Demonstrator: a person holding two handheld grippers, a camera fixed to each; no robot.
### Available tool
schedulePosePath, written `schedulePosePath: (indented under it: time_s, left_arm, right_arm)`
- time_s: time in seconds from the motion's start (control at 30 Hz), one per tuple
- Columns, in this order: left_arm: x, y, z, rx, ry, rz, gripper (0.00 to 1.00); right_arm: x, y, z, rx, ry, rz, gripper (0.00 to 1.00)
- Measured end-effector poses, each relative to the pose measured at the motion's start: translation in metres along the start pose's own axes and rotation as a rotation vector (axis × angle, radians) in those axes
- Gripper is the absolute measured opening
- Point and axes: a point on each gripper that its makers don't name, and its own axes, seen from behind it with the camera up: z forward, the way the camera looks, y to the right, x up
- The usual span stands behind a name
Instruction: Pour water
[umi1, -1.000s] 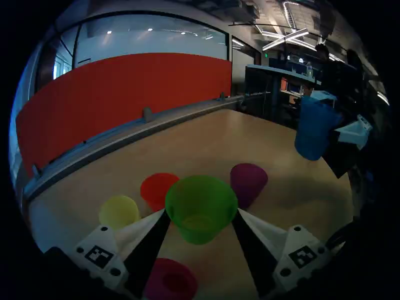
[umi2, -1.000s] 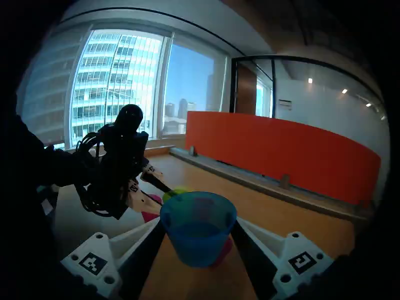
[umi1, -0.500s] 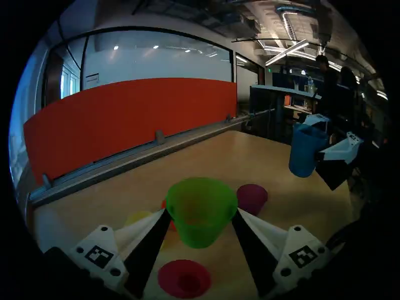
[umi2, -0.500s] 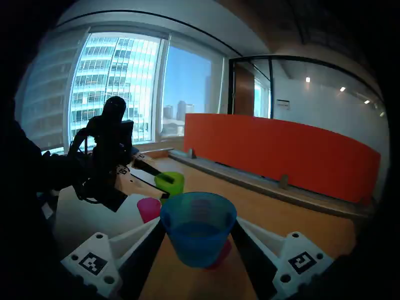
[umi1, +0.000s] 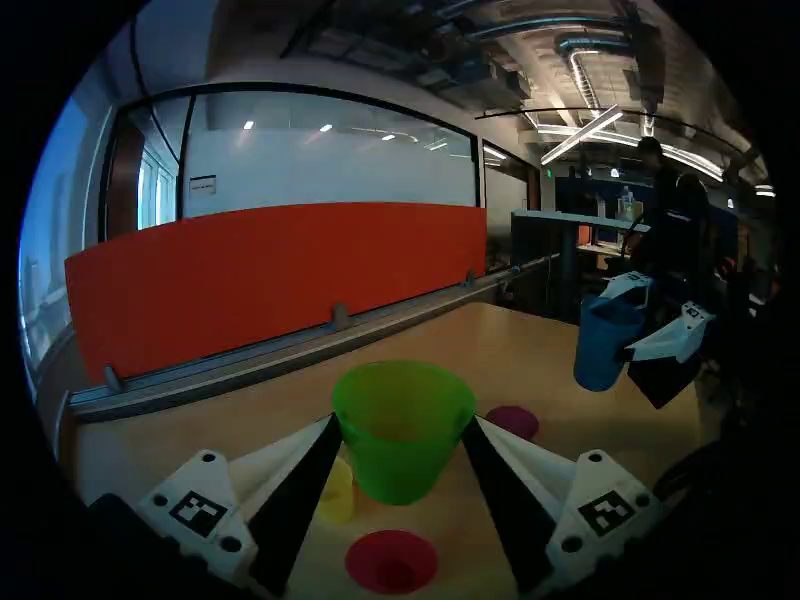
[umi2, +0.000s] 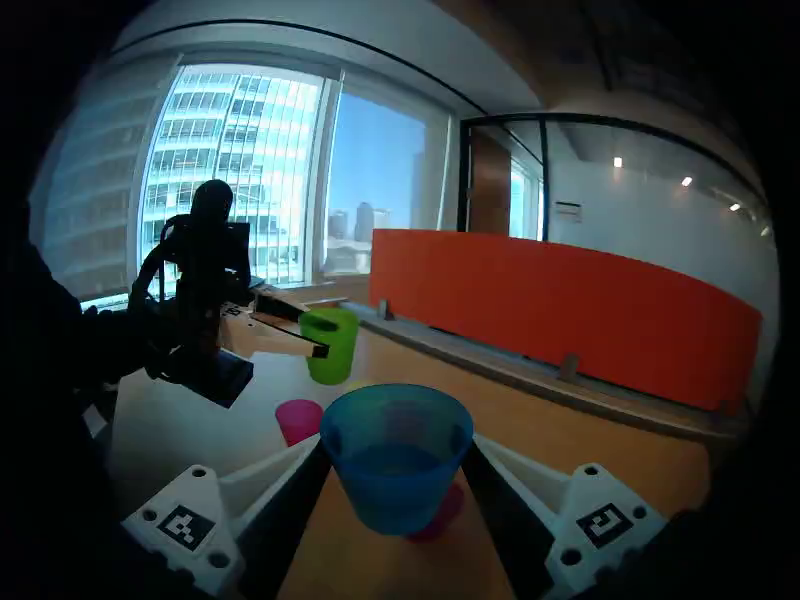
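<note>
I have lifted the green cup (umi1: 403, 430) higher above the table (umi1: 470, 345). A moment ago the little cups sat close around it. Now the yellow cup (umi1: 338, 490), the pink cup (umi1: 392, 562) and the purple cup (umi1: 513, 422) sit lower in the left gripper view. In the right gripper view the green cup has climbed to the left of the middle.

My left gripper (umi1: 402, 425) pinches it from both sides. My right gripper (umi2: 397, 450) pinches the blue cup (umi2: 397, 480), low in the middle of its view, and that cup has stayed put. It seems to hold water.

I think both cups are up and ready for the pour. Both stand straight, mouths up, their long way running up and down. Neither is tipped yet.
</note>
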Motion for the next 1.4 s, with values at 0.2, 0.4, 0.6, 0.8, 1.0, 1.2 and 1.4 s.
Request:
schedulePosePath:
  time_s: [0.2, 0.4, 0.6, 0.8, 1.0, 1.2, 1.4]
  left_arm:
    - [0.021, -0.005, -0.012, 0.012, 0.066, -0.011, 0.86]
    - [0.038, -0.008, -0.025, 0.015, 0.126, -0.019, 0.86]
    - [0.045, -0.009, -0.034, 0.016, 0.153, -0.024, 0.86]
    - [0.048, -0.008, -0.041, 0.014, 0.165, -0.024, 0.86]
    - [0.048, -0.008, -0.045, 0.011, 0.167, -0.021, 0.86]
    - [0.044, -0.005, -0.047, 0.003, 0.161, -0.022, 0.86]
    - [0.04, -0.001, -0.049, -0.007, 0.154, -0.017, 0.86]
  right_arm:
    - [0.002, -0.001, 0.002, 0.002, 0.001, -0.002, 0.89]
    - [0.004, -0.003, 0.002, 0.002, 0.005, -0.003, 0.9]
    - [0.009, -0.005, 0.003, 0.008, 0.014, 0.001, 0.9]
    - [0.012, -0.007, 0.004, 0.01, 0.019, -0.002, 0.9]
    - [0.015, -0.007, 0.005, 0.011, 0.029, 0.005, 0.89]
    - [0.02, -0.006, 0.008, 0.019, 0.041, 0.026, 0.9]
    - [0.03, -0.004, 0.012, 0.027, 0.064, 0.037, 0.89]
